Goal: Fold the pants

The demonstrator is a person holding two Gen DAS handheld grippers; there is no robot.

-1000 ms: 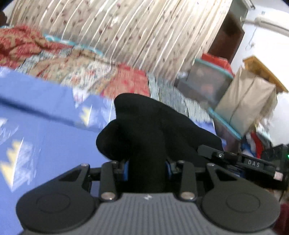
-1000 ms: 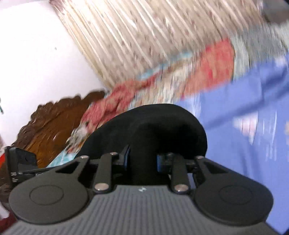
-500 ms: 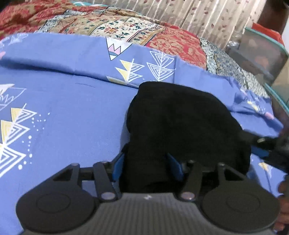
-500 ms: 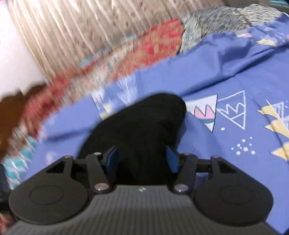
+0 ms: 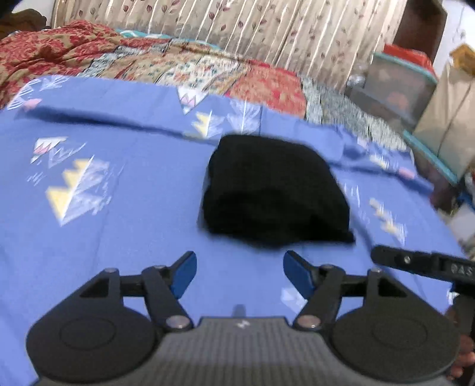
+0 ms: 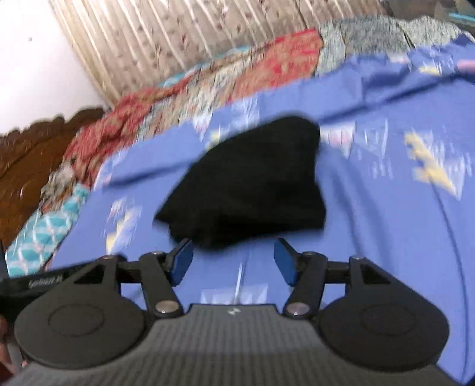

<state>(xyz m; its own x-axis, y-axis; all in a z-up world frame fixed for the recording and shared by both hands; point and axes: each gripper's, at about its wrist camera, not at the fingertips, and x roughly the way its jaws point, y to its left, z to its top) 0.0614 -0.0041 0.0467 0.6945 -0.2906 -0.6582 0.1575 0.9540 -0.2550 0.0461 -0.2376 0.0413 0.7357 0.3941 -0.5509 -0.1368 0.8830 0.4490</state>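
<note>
The black pants (image 5: 273,193) lie folded in a compact bundle on the blue patterned bedsheet (image 5: 104,237). My left gripper (image 5: 240,270) is open and empty, just in front of the bundle's near edge and apart from it. In the right wrist view the same pants (image 6: 252,181) lie on the sheet, and my right gripper (image 6: 233,261) is open and empty, its left fingertip close to the bundle's near edge. The right gripper's body (image 5: 421,264) shows at the right of the left wrist view.
A red and floral quilt (image 5: 148,62) lies along the far side of the bed under a curtain (image 5: 237,26). Storage boxes (image 5: 394,86) stand at the right. A carved wooden headboard (image 6: 32,154) is at the left in the right wrist view.
Both grippers held the black pants lifted, lowered them onto the sheet, then opened and drew back. The bundle now lies free.
</note>
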